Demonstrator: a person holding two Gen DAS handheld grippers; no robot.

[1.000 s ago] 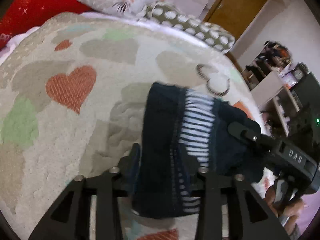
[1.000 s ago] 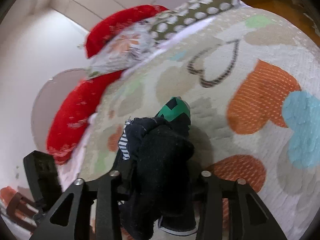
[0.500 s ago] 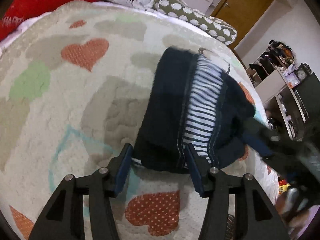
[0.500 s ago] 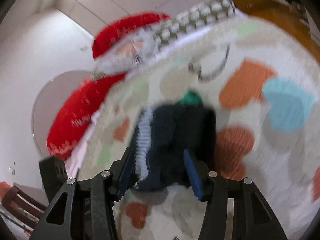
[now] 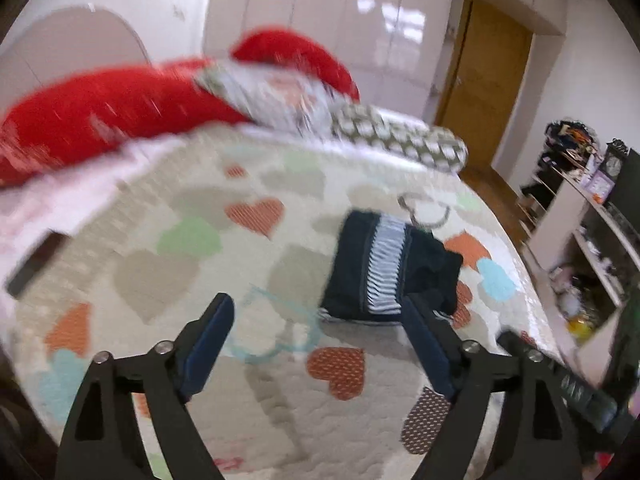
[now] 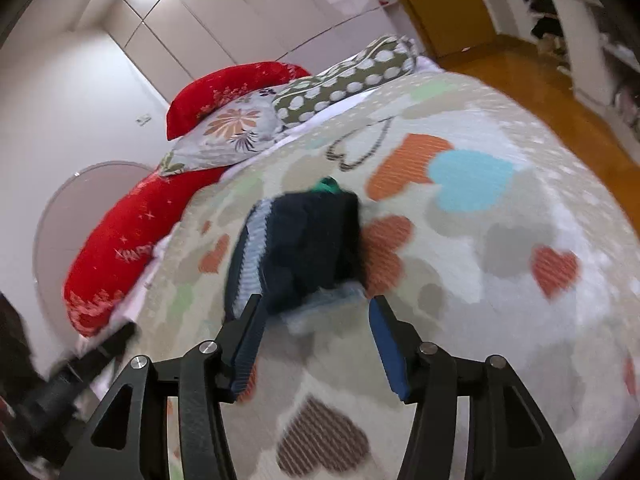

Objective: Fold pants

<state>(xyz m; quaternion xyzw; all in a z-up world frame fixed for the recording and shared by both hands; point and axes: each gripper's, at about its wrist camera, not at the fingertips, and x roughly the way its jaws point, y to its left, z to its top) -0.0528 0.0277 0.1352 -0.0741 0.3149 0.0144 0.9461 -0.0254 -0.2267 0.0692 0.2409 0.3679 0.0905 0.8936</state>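
Note:
The dark navy pants (image 5: 388,268), folded into a compact bundle with a striped white band showing, lie on the heart-patterned bedspread (image 5: 168,276). My left gripper (image 5: 318,320) hangs above the bedspread on the near side of the bundle, its jaws opening wide with nothing between them. In the right wrist view the same bundle (image 6: 304,248) lies just past my right gripper (image 6: 316,320), whose jaws are opening too. Its blue pads (image 6: 386,340) stand clear of the cloth. A green scrap (image 6: 330,186) pokes out behind the bundle.
Red pillows (image 5: 104,120), a floral pillow (image 6: 228,132) and a dotted bolster (image 5: 400,140) lie at the head of the bed. A dark flat object (image 5: 36,264) sits near the bed's left edge. Shelves (image 5: 592,240) and a wooden door (image 5: 488,92) stand to the right.
Both grippers have let go of the pants and drawn back and up from them. The bundle now lies free on the bedspread, and the left jaws have spread much wider.

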